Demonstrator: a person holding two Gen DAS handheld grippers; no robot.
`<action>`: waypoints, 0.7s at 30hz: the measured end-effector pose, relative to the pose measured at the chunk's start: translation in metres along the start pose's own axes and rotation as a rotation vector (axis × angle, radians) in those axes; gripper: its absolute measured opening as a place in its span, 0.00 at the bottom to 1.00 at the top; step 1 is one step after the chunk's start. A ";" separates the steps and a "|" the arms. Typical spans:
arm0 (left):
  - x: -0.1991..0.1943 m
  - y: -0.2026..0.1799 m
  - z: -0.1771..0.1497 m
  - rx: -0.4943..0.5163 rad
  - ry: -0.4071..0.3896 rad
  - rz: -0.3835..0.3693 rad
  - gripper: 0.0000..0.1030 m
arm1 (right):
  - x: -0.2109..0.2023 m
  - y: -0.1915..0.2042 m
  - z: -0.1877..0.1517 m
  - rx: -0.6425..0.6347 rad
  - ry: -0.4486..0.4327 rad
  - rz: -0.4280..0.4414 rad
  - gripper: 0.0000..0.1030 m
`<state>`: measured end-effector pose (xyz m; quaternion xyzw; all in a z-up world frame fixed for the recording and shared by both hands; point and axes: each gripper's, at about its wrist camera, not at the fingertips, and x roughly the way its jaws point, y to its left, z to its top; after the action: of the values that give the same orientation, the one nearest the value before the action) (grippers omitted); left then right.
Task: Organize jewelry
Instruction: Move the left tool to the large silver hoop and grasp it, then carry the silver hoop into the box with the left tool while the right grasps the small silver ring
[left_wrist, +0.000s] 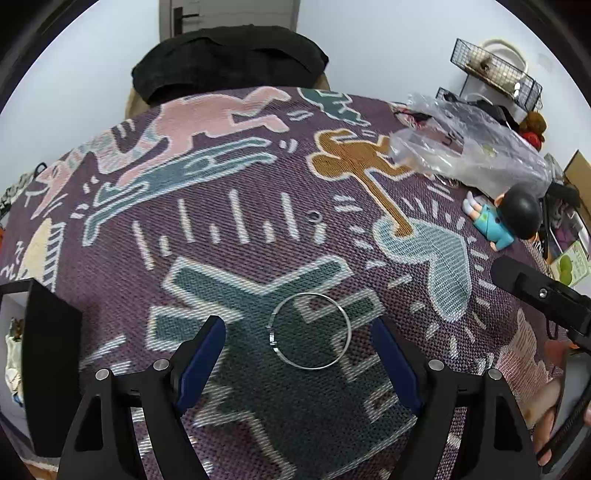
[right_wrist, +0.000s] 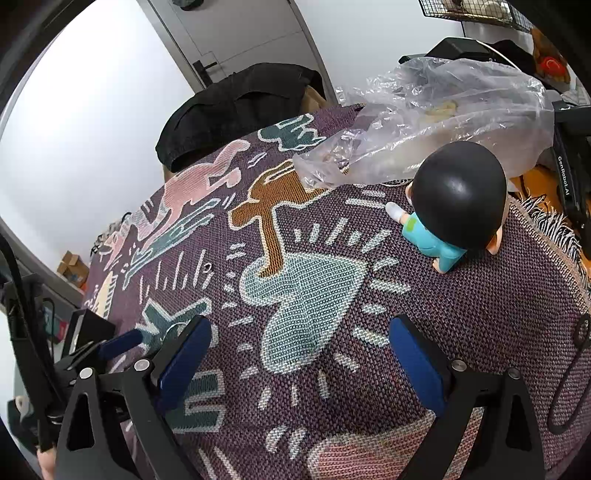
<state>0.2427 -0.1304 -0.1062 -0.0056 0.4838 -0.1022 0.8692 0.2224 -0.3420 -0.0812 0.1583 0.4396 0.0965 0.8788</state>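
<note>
Now we take the patterned blanket (left_wrist: 229, 236) over the desk as our landmark and work down in size. On it, toward its far right corner, lie a crumpled clear plastic bag (left_wrist: 469, 155) and, just nearer, a toy figure (left_wrist: 506, 221) on its side. Near the blanket's front middle, on the dark teal shape, lies the thin silver bangle (left_wrist: 309, 331), flat on the weave. Well beyond it, toward the blanket's middle, sits a small ring (left_wrist: 314, 218).

Our left claw (left_wrist: 299, 354) stands open and empty, its blue pads on either side of the bangle without touching it. Our right claw (right_wrist: 299, 354) is open too, over the pale heart shape on the blanket, with nothing between its pads.

We judge the step is picking up the bangle. Being a flat hoop, it has no long axis; its clasp faces the blanket's left side. We should come down steeply, close across its width, and pinch lightly so the wire neither bends nor skids on the fabric.
</note>
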 end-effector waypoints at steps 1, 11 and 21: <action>0.002 -0.002 0.000 0.003 0.006 -0.001 0.80 | 0.000 -0.001 0.000 0.000 -0.001 0.002 0.94; 0.013 -0.008 -0.001 0.041 0.008 0.081 0.58 | -0.006 -0.012 0.000 0.031 -0.031 0.015 0.94; 0.001 0.013 0.004 -0.022 -0.009 0.020 0.51 | -0.004 -0.001 0.001 0.005 -0.033 0.046 0.94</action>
<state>0.2489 -0.1181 -0.1063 -0.0110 0.4811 -0.0883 0.8721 0.2208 -0.3445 -0.0777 0.1721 0.4216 0.1130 0.8831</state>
